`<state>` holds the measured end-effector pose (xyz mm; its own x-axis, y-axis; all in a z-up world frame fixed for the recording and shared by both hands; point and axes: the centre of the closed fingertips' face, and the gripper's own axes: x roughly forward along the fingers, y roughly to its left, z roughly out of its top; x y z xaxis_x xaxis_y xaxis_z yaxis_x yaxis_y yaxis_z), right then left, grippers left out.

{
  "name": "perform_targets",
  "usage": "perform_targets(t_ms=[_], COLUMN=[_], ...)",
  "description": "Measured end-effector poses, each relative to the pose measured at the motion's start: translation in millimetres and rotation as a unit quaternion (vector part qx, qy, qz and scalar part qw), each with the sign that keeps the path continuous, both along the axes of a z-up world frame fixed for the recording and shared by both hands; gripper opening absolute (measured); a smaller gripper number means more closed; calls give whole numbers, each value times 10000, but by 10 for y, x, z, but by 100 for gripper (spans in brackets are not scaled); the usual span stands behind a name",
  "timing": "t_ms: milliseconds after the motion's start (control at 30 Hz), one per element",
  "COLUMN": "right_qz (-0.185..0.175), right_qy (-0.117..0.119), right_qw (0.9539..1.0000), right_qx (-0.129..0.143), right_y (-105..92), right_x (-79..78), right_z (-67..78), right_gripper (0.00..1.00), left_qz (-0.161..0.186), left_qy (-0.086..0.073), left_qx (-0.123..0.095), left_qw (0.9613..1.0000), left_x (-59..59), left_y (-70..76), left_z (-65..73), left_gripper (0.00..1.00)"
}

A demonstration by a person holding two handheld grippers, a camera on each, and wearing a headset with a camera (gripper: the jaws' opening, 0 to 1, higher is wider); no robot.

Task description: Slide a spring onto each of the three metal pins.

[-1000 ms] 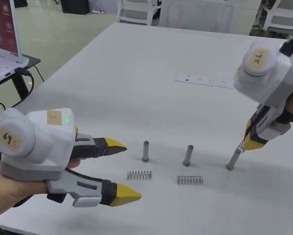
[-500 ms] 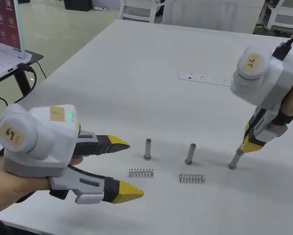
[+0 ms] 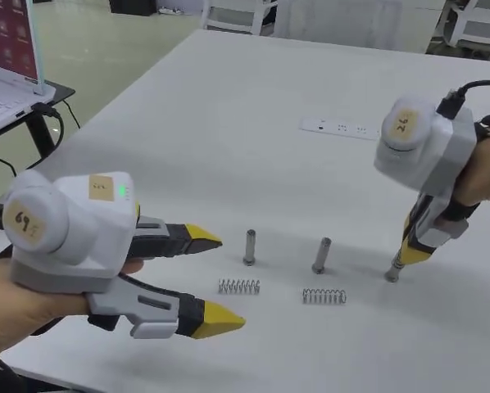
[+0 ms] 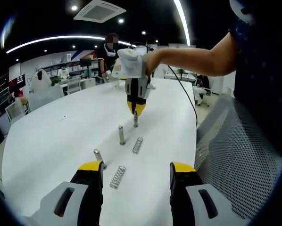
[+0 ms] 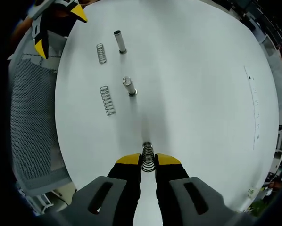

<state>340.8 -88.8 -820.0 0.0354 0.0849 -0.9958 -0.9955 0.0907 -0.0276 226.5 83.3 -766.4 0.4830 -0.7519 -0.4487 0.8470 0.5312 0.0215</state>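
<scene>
Head view puts the work at the first of three pins. The right tongs (image 3: 412,254) stand almost upright at the right of the frame, closed narrowly on the held spring (image 3: 401,260), whose lower end sits over the rightmost pin (image 3: 392,273). Right gripper view confirms the hold: the coil is pinched between the yellow tips at bottom centre, and the pin's head just shows beyond it. I cannot tell how far down the pin the coil has gone. I judge this first fitting under way rather than finished, since the tongs grip the coil.

Two pins are left. The middle pin (image 3: 322,255) and the leftmost pin (image 3: 250,246) stand bare on the counter (image 3: 229,123). The middle spring (image 3: 324,296) and the left spring (image 3: 238,286) lie flat just below them in the frame, each near its pin but not touching it. The left tongs (image 4: 136,168) are spread wide and hold nothing. In the head view they sit at lower left, tips pointing toward the leftmost pin.

By count there are three pins, one being fitted and two bare. There are three springs, one gripped and two loose. There are two tongs, and one power strip (image 3: 337,128) lies above the pins in the frame.
</scene>
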Motion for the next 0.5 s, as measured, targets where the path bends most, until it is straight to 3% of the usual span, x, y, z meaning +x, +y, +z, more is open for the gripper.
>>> perform_targets(t_ms=[500], right_qz=[-79], right_qy=[90], right_qw=[9999], right_qx=[-34], right_y=[-27], right_x=[68], right_z=[-199], right_gripper=[9], left_qz=[-10], left_qy=[4], left_qx=[11], left_qw=[10000], left_x=[6], left_y=[-2], left_z=[-5], left_gripper=[51])
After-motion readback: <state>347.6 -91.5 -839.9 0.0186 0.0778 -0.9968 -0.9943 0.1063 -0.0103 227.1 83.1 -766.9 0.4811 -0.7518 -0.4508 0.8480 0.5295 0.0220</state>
